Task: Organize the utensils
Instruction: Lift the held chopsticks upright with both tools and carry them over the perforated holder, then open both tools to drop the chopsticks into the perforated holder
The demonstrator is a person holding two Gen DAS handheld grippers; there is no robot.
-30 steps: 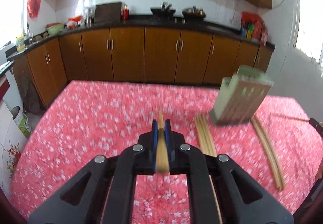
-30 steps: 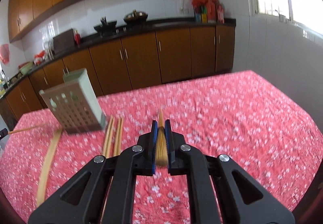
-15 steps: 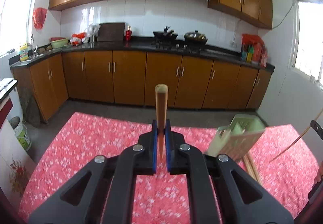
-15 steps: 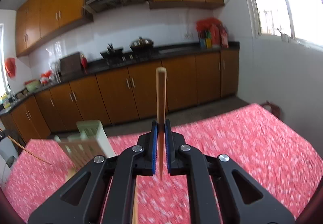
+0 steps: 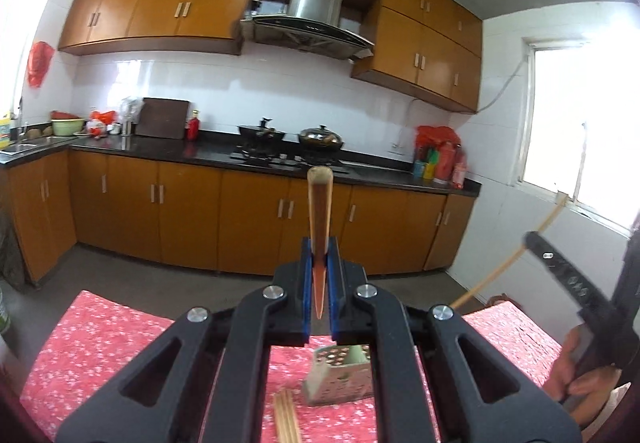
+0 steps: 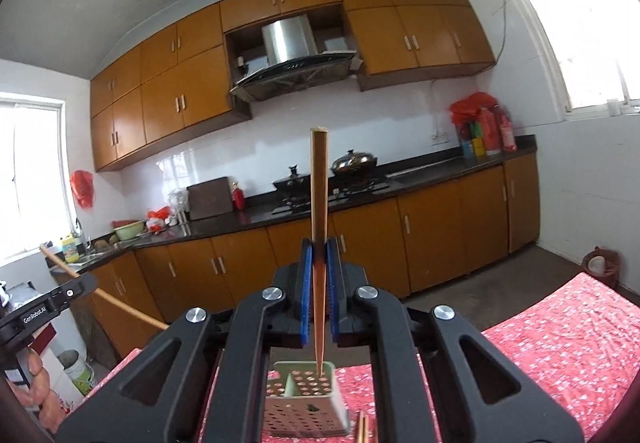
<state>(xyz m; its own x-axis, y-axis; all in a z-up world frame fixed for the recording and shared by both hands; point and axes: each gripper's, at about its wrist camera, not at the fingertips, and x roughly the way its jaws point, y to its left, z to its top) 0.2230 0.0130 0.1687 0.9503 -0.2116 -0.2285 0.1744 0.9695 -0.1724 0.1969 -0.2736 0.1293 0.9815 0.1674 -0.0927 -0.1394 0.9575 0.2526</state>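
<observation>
My left gripper (image 5: 320,251) is shut on a wooden chopstick (image 5: 319,203) held upright, high above the table. The pale green perforated utensil holder (image 5: 340,375) stands below it. My right gripper (image 6: 319,251) is shut on another wooden chopstick (image 6: 319,195), upright, its thin tip hanging just over the open top of the holder (image 6: 308,399). Loose chopsticks (image 5: 286,415) lie on the red floral tablecloth (image 5: 100,347) left of the holder. The right gripper and its chopstick also show in the left wrist view (image 5: 560,271).
The table's far edge drops to a grey floor before the kitchen cabinets (image 5: 192,211). A hand (image 5: 576,371) holds the right gripper at the table's right side. More chopstick ends (image 6: 362,429) lie right of the holder.
Both grippers have risen and tilted up with their chopsticks. The holder has passed from beside the fingers to beneath them in both views.
</observation>
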